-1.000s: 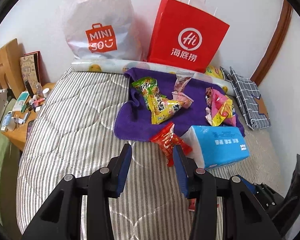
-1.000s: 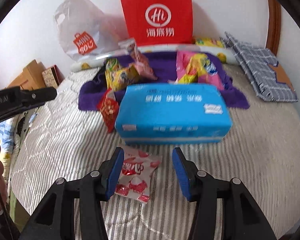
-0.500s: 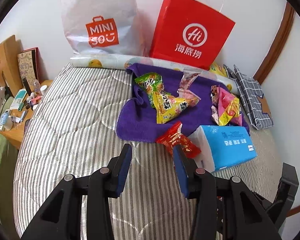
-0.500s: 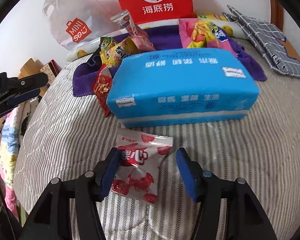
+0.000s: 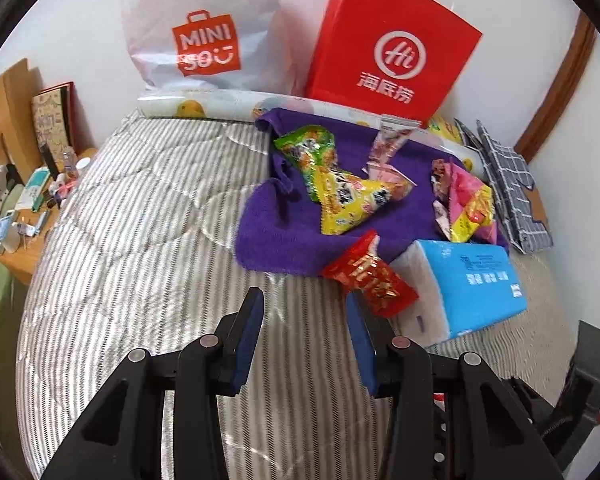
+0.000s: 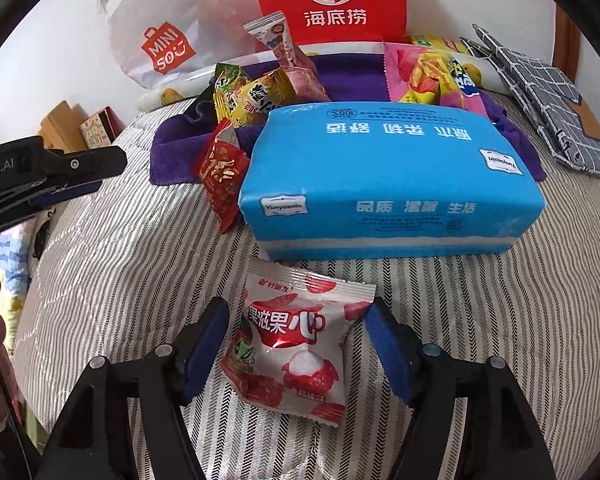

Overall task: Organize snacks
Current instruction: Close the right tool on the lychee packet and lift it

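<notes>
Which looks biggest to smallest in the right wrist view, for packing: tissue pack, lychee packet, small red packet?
1. Tissue pack
2. Lychee packet, though it lies nearest the camera
3. Small red packet

The lychee candy packet (image 6: 296, 354) at the lower centre of the right wrist view is glossy plastic film, as is the blue tissue pack (image 6: 388, 176) above it. They lie on a matt, quilted striped cloth bedcover (image 6: 132, 272) (stitched in curves). At upper centre, the purple towel (image 5: 284, 236) looks nappy and the red bag (image 5: 392, 44) smooth matt paper.
</notes>
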Demonstrator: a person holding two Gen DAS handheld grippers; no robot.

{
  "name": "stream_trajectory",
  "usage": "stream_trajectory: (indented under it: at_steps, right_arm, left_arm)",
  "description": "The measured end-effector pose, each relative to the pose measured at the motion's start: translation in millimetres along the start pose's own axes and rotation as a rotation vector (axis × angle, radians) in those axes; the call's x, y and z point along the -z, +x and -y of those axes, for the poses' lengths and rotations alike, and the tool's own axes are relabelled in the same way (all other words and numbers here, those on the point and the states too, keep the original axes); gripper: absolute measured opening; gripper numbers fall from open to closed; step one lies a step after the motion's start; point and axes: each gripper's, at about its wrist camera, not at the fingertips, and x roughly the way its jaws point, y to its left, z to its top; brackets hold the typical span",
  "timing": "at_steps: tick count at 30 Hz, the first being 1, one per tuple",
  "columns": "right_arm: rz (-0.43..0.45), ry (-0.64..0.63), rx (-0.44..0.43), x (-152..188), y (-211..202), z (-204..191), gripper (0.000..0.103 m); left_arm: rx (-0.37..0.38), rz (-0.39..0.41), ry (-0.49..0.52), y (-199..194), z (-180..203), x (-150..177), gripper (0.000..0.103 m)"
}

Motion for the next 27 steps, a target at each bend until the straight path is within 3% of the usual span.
stream_trajectory:
  at_steps: [14,17,27]
  right_arm:
    - [-0.026,0.063,-0.041,10,-15,18,0.068]
    - [-0.026,0.068,-0.04,10,-13,14,0.074]
    - [0.006,0.009,0.086,9,0,-12,0.074]
  left_arm:
    - [0.019,0.005,-0.065,1,-37,7,0.043]
    - [0.032,0.001,-0.077,0,-41,5,0.043]
    - [0.039,-0.025,-0.055,8,-37,7,0.043]
